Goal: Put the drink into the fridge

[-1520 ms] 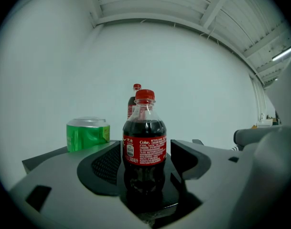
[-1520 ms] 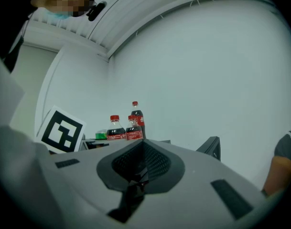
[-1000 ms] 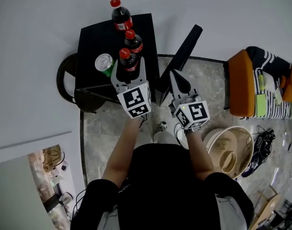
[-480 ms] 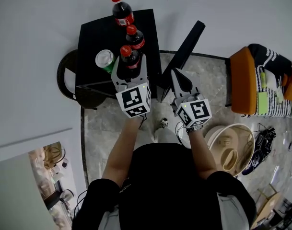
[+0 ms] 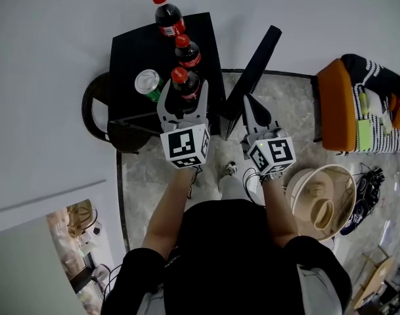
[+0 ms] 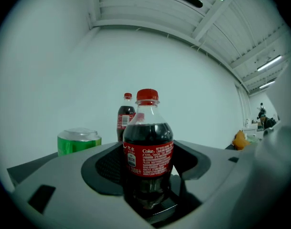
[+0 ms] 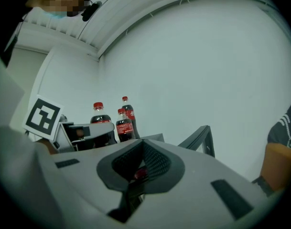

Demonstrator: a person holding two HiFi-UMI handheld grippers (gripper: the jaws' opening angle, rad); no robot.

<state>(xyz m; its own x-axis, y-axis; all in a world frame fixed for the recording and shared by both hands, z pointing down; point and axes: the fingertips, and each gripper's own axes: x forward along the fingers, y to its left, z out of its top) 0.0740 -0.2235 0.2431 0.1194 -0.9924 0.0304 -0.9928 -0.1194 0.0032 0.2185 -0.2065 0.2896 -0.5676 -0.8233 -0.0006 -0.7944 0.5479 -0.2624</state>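
Note:
Three cola bottles and a green can [image 5: 148,84] stand on a small black fridge [image 5: 137,51]. The nearest bottle [image 5: 186,87] stands upright between the jaws of my left gripper [image 5: 184,92], which is open. Dark pads flank its red label [image 6: 148,155], and I see no squeeze on it. The middle bottle [image 5: 188,52] and the far bottle [image 5: 168,18] stand behind it. My right gripper [image 5: 248,102] hovers to the right of the fridge, shut with nothing in it; its jaws meet at the tip [image 7: 143,149]. The fridge's black door [image 5: 253,69] stands open beside it.
A round dark chair [image 5: 94,113] sits left of the fridge. An orange seat with striped cloth [image 5: 347,107] is at the right. A round beige basket [image 5: 321,205] lies on the stone floor near my right arm. A white wall runs behind the fridge.
My left gripper has turned slightly and now sits more squarely around the nearest bottle. The right gripper has barely moved, and both sets of jaws look unchanged.

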